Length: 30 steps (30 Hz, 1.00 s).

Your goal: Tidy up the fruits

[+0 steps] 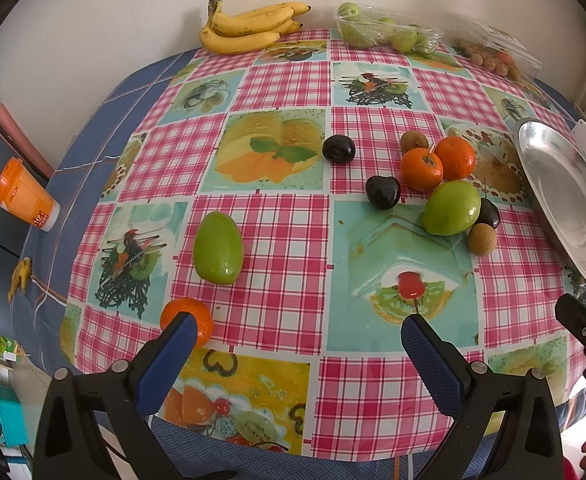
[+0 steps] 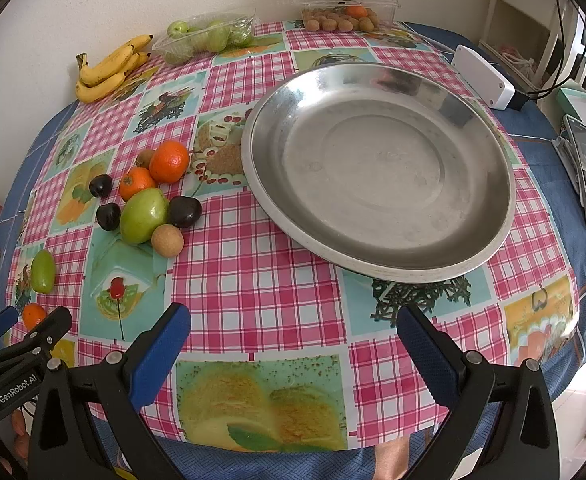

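The tabletop is covered by a checked cloth, with a steel dish lying bare on it. Loose fruits are clustered just beside the dish's left rim. The left gripper and right gripper are held spread, gripping nothing.

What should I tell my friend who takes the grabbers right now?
Left hand-held gripper: open, empty, low over the near table edge, one finger beside a lone small orange tangerine.
Right hand-held gripper: open, empty, facing the big round metal dish.
The dish holds nothing yet. Loose fruit sits left of it: the big green apple, tangerines, dark plums, brown kiwis. An oval green mango lies apart.
Done: nothing. Left: all the fruit, probably into the dish.
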### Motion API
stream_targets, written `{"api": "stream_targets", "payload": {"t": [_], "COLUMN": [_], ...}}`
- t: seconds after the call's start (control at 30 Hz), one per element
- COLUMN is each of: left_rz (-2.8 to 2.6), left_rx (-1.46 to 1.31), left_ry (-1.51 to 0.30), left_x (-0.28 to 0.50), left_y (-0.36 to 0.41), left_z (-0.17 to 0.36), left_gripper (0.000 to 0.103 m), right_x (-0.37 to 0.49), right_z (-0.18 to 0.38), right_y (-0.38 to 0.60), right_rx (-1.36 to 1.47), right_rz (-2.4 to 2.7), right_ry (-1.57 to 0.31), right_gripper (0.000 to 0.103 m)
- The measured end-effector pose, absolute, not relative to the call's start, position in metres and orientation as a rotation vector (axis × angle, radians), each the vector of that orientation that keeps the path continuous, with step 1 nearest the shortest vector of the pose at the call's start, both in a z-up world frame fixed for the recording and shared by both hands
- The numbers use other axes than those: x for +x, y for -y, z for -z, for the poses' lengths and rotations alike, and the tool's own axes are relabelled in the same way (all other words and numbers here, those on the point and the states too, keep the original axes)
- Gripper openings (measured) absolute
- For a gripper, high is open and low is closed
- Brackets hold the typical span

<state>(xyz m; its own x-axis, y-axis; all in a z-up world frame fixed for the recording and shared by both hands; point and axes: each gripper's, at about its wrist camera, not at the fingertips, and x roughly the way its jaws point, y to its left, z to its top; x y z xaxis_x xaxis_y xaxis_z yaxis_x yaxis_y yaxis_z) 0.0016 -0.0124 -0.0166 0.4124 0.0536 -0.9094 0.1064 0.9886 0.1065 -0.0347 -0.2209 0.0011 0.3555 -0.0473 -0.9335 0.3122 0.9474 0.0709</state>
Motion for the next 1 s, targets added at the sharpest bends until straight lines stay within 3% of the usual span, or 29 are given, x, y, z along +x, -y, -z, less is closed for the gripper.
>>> {"api": "stream_targets", "payload": {"t": [0.77,1.0], "left_rz": [0.029,0.006], "left_rx": [-0.135,-0.101], "left_ry": [-1.073,-1.14], "left_x": [0.027,0.027], "left_y": [-0.086,-0.108], "left_z": [-0.004,0.011], "left_gripper": [0.103,0.103], "right_x": [-0.006,0.008], "right_z": [-0.021,-0.018], "right_y": [0.176,0.141], "right_rx": [0.344,0.304], "right_rz": [0.098,0.014], "right_ry": [-1.121,-1.131], "right_gripper": [0.103,0.103]}}
